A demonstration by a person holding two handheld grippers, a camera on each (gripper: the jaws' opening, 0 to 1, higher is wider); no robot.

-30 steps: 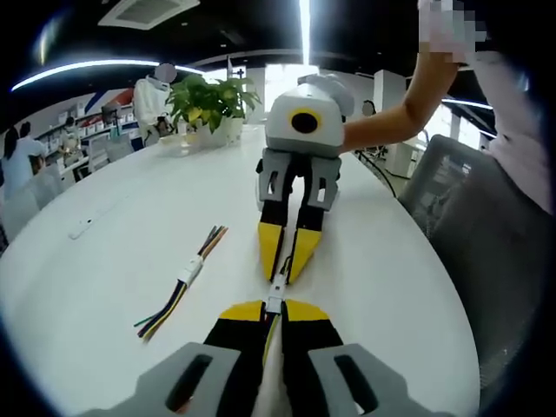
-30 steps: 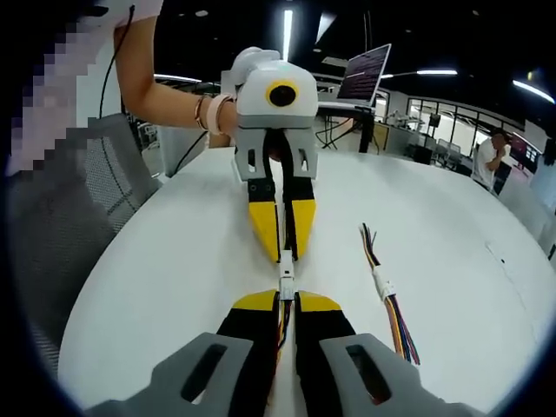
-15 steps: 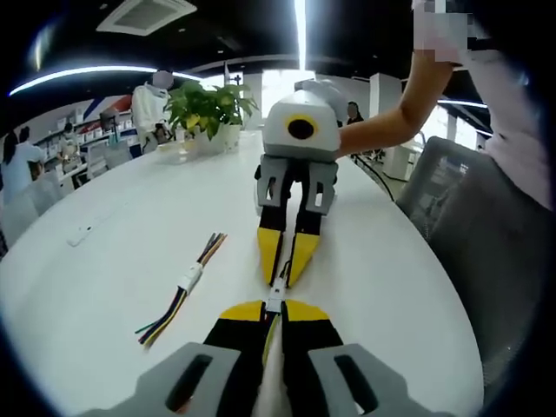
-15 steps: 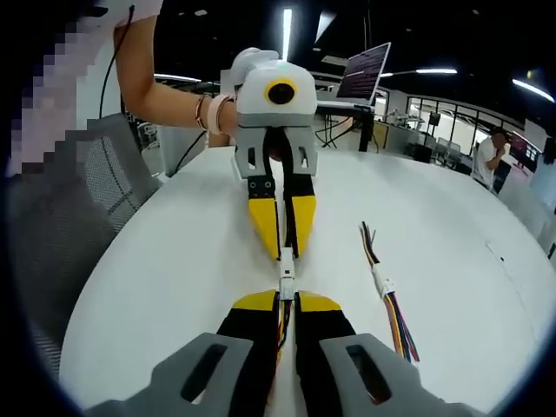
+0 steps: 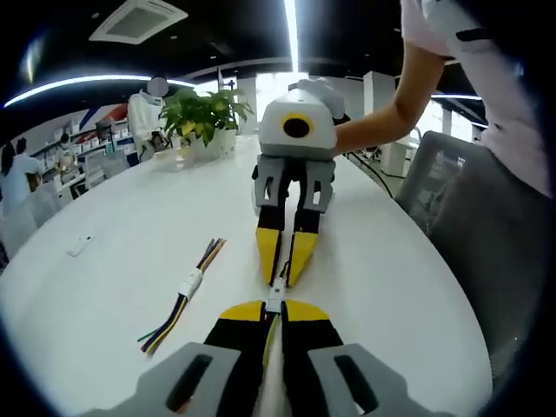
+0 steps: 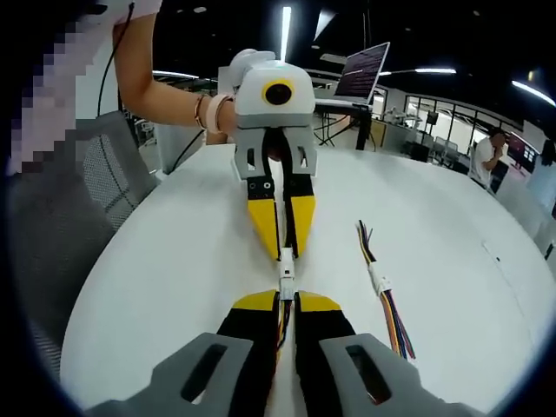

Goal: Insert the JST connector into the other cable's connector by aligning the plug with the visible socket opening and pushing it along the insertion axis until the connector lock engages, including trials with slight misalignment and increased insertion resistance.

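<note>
Two yellow-tipped grippers face each other tip to tip over a white table (image 5: 113, 217). In the left gripper view, my left gripper (image 5: 274, 306) is shut on a multicoloured cable whose white JST connector (image 5: 274, 298) sticks out ahead. My right gripper (image 5: 280, 274), held by a person's hand, is shut on the other cable end right against it. In the right gripper view, my right gripper (image 6: 287, 300) holds its cable with the white connector (image 6: 286, 281) reaching the left gripper (image 6: 284, 254). The housings touch in line; how deep they sit I cannot tell.
A spare wire pair with a white connector (image 5: 188, 285) (image 6: 380, 285) lies loose on the table. A potted plant (image 5: 204, 109) stands at the far end, and a small white object (image 5: 80, 247) lies near the table's edge. A mesh chair (image 5: 452, 200) (image 6: 87, 200) stands beside the table. A laptop (image 6: 365, 74) stands behind.
The left gripper view has shifted slightly with the hand. Both grippers stay shut and tip to tip, with the connectors touching as before.
</note>
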